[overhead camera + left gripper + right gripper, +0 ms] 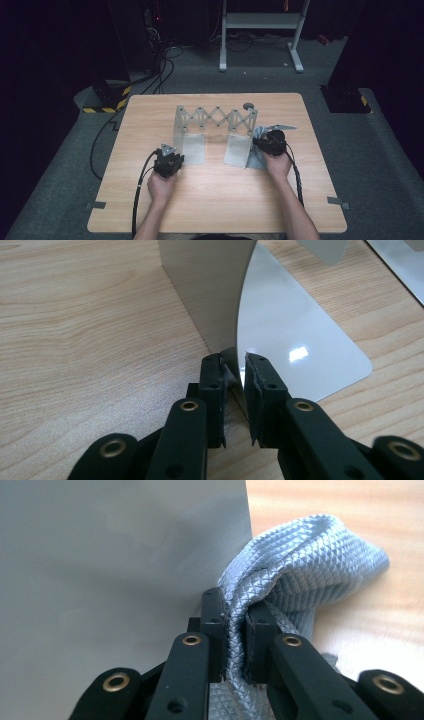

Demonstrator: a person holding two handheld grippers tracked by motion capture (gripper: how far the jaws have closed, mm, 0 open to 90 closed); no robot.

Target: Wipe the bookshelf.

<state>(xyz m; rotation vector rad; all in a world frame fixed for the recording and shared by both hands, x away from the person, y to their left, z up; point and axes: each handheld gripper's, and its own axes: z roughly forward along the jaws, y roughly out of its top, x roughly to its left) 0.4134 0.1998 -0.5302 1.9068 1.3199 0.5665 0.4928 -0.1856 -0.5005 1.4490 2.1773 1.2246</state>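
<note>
A grey cloth (300,565) with a quilted diamond weave bunches beside the right upright plate (239,147) of an expandable metal bookend rack (216,120) on the wooden table (210,200). The right gripper (235,630) is clamped on the cloth. The left gripper (234,385) pinches the thin edge of the left plate (210,290), smooth and matte. Bare table lies toward the near edge.

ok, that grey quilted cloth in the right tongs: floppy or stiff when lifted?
Likely floppy: the grey cloth bunches and folds where the right tongs pinch it. Probably light, since a small pinch holds it. The quilted weave looks grippy, so slipping seems unlikely.
</note>
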